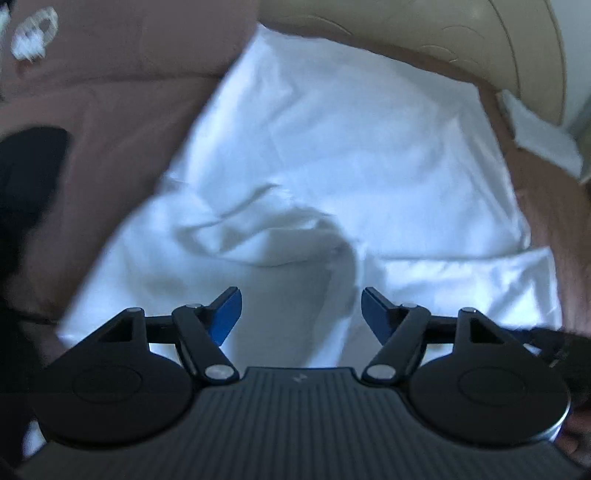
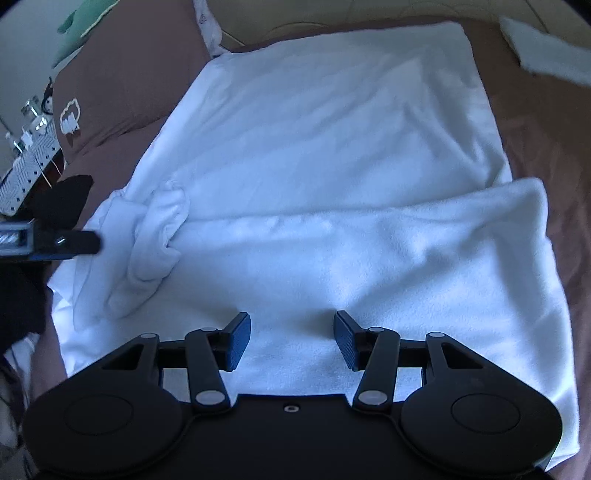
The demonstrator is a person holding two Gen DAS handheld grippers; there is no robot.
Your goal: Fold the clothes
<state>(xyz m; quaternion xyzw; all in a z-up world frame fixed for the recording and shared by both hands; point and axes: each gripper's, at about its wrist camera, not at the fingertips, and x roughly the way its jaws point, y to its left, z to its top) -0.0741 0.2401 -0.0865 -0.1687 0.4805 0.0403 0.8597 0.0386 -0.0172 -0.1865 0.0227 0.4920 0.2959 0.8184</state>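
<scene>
White soft cloth garment [image 2: 332, 155]: lies spread on the brown bedcover [image 2: 122, 92] of a bed, its near part folded over the rest so that a doubled band runs across from side to side. A bunched, crumpled sleeve-like part [image 2: 155, 243] sits at the garment's left edge in the right wrist view.

Left tool [image 1: 301, 314]: black frame, blue pads, jaws released and wide apart; it hangs over a creased fold of the white garment, nothing between the pads. In the right wrist view part of it shows at the left edge, just beside the bunched part.

Right tool [image 2: 291, 341]: same build, jaws parted, poised over the near folded band; the cloth lies under the pads and is not pinched.

Other items: beige padded headboard [image 1: 443, 33] beyond the garment; small white cloth [image 2: 550, 59] on the bedcover, apart at far right; brown pillow with white print [image 2: 70, 120]; green plush object [image 2: 79, 27], far left.
</scene>
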